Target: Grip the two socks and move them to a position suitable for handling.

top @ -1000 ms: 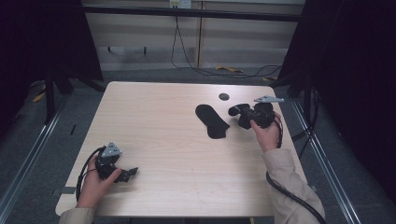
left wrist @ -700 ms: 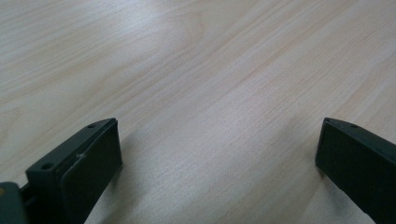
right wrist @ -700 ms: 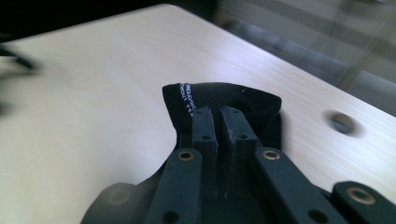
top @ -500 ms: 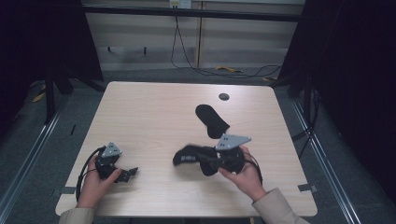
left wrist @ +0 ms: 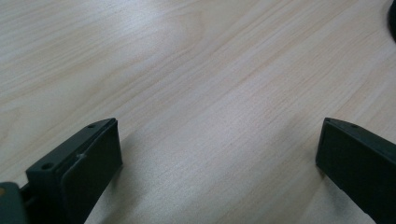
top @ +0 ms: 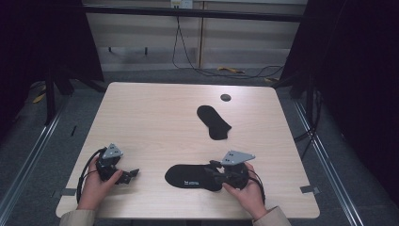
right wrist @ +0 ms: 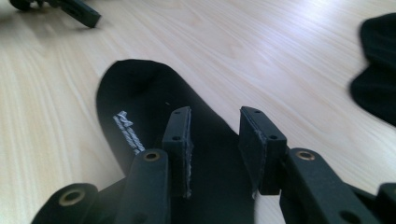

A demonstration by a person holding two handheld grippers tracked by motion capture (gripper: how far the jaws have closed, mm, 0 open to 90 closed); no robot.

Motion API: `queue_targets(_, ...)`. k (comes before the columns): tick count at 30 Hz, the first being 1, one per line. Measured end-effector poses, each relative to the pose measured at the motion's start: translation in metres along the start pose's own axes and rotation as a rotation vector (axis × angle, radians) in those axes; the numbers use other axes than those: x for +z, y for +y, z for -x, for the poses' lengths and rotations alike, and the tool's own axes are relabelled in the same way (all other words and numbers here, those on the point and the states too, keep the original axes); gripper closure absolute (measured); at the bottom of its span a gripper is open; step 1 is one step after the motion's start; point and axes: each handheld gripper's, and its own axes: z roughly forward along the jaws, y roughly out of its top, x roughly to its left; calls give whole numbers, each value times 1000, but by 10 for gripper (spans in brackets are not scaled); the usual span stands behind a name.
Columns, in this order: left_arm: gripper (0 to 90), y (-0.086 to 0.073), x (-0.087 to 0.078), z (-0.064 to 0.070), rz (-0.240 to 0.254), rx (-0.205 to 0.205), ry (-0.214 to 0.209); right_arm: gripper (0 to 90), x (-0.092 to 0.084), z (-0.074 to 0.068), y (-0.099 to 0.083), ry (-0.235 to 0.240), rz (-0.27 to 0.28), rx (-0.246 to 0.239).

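Two insoles: black, both flat on the surface; one lower centre of the high view, one upper centre-right.
Near insole: lies along the front edge, small white print facing up; heel end under the right claw. In the right gripper view it runs from the jaws toward upper left.
Far insole: alone, well apart from both claws; dark edge at right of the right gripper view.
Right claw: low over the near insole; jaws part open and just been narrowing a bit; gap between pads shows insole below, pads not pressing on it. Looks let go, not gripped.
Left claw: lower left of the high view, resting by the front edge; jaws wide, bare wood between them, holds nothing.
Small dark disc: far side of surface, untouched.
Step (judgement): near insole just set down at front; placing phase ending.
Next (judgement): right claw to lift clear w/o dragging the insole, then reach for the far insole; thin and flat, so needs an edge pinch, jaw tip slid under the rim.
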Motion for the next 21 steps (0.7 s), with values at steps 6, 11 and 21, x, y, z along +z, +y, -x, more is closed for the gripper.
queue_targets(6,0,0,0,0,0,0,0,695,28,-17,4,46,-38,-40)
queue_targets(11,0,0,0,0,-1,0,1,713,49,-29,0,84,-94,-88)
queue_targets(21,0,0,0,0,0,0,0,565,30,-40,-5,152,-86,-32)
